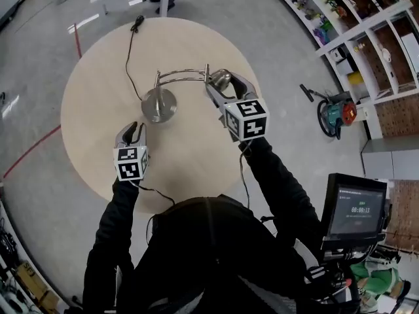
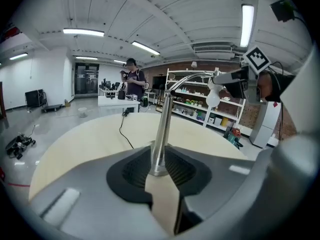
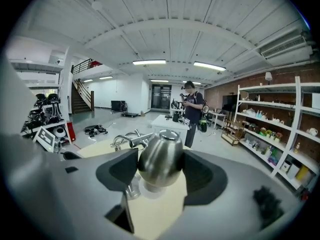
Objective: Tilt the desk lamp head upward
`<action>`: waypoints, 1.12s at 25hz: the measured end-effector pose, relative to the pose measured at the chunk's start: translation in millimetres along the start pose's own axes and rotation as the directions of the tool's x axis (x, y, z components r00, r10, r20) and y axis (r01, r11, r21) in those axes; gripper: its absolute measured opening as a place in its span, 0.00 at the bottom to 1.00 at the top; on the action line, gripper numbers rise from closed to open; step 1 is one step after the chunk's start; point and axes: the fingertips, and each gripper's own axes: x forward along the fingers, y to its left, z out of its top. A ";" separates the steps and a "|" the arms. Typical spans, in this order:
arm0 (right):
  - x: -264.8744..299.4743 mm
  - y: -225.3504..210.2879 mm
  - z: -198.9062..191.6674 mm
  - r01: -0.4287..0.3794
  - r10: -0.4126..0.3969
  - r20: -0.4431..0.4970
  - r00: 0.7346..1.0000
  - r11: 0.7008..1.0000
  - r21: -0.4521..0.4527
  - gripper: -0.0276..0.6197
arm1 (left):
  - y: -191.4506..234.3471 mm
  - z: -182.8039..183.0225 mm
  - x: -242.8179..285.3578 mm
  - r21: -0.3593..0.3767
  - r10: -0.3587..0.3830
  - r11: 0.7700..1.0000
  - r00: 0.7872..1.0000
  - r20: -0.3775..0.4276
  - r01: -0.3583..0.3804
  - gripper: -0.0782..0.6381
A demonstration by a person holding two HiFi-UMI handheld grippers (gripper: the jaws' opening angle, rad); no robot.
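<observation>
On the round, pale wood-grain counter [image 1: 98, 110], the desk lamp's polished disc base [image 1: 159, 104] sits near the centre. Its straight chrome pole [image 2: 162, 129] carries 2 thin curved rods [image 1: 183, 76] toward 3 o'clock. There the right tongs [image 3: 160, 169] pinch the lamp head [image 3: 160, 156], a smooth brushed-metal dome, between ribbed black pads. The left tongs [image 2: 159, 169] stand spread and empty at 7 o'clock of the base. A thin black cord [image 1: 131, 57] trails toward 12 o'clock.
</observation>
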 end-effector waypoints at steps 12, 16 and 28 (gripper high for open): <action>-9.4 -9.3 14.2 0.005 -0.010 -0.054 0.998 0.996 -0.092 0.49 | -15.6 -31.2 92.4 0.075 -0.064 0.995 0.995 -0.078 0.070 0.35; -9.8 -6.9 23.4 0.010 -0.019 -0.066 0.998 0.991 -0.131 0.50 | -17.3 -41.3 117.4 0.166 -0.071 0.982 0.992 -0.102 0.087 0.38; -8.2 -9.6 39.9 0.024 -0.049 -0.112 0.992 0.976 -0.216 0.50 | -17.2 -66.8 145.1 0.150 -0.106 0.980 0.980 -0.166 0.131 0.38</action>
